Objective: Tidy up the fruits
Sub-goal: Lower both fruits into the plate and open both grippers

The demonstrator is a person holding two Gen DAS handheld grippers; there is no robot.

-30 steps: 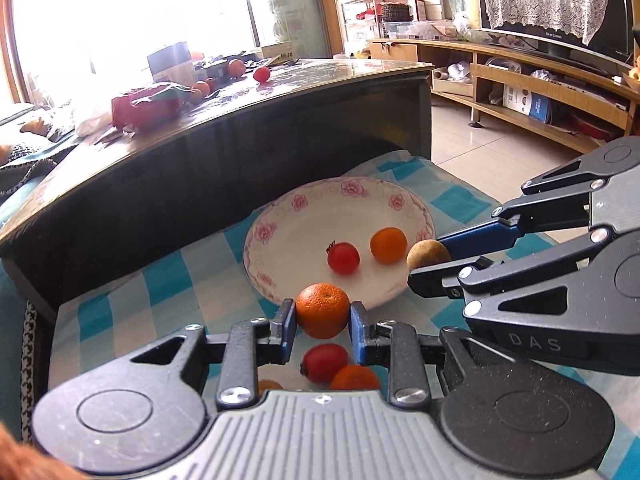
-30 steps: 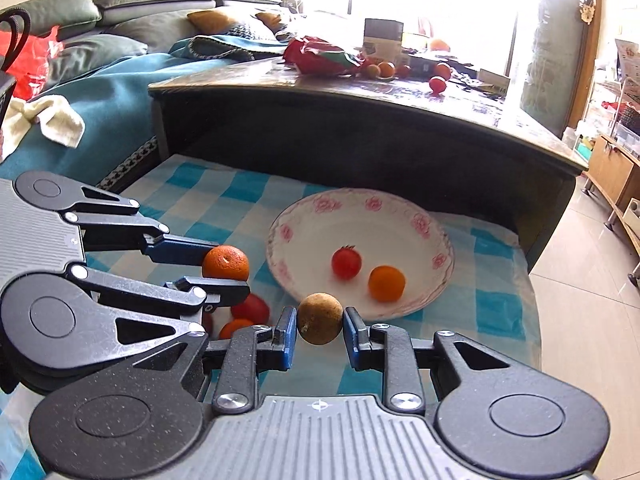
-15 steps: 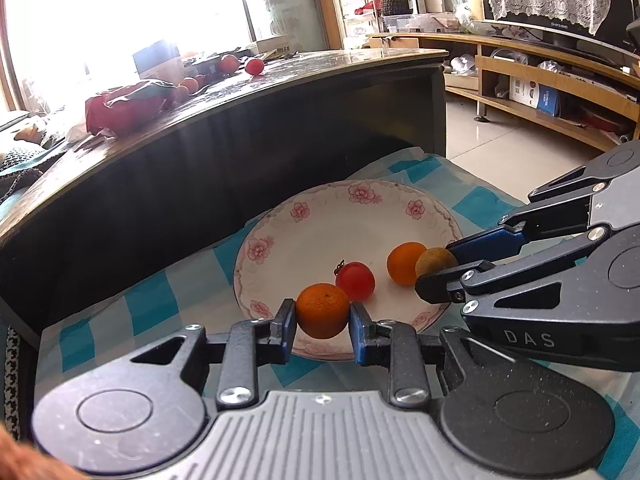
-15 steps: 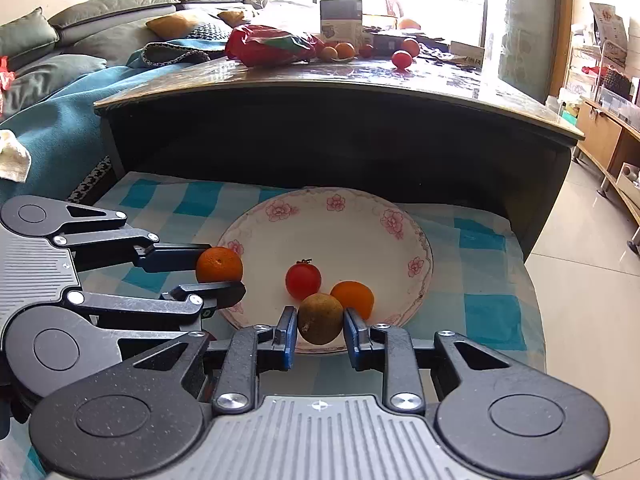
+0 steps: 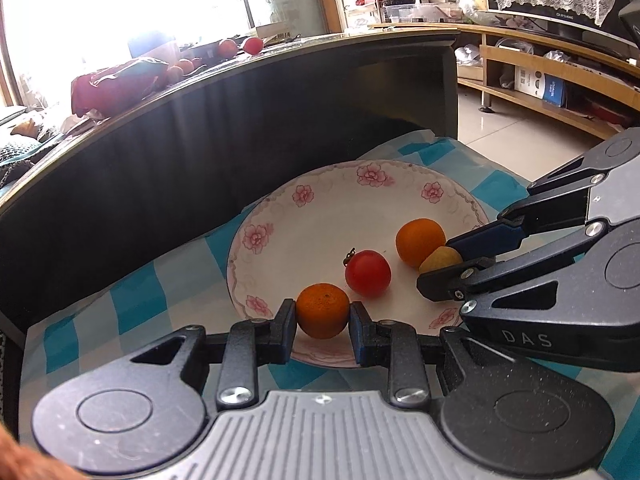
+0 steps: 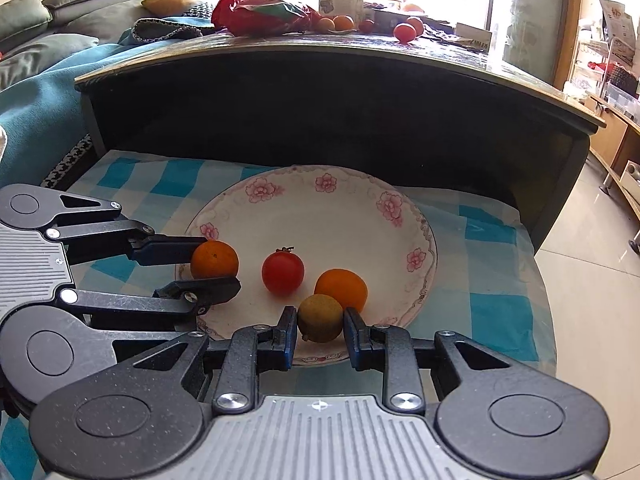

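Left tongs [image 5: 322, 317]: clamped on orange [image 5: 322, 310], over plate [image 5: 256, 240] near rim.
Right tongs [image 6: 320, 325]: clamped on kiwi [image 6: 320, 318], touching second orange [image 6: 341, 289].
Risk: release may roll kiwi, nudging tomato [image 6: 282, 272].

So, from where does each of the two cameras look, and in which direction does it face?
Left wrist: sits on the left gripper, looking forward over the white flower-rimmed plate toward the dark table; its own fingers hold a small orange mandarin, and the right gripper enters from the right.
Right wrist: sits on the right gripper, facing the same plate; its fingers hold a round brownish-green fruit, and the left gripper enters from the left.
Shared: plate, red cherry tomato, loose orange mandarin.
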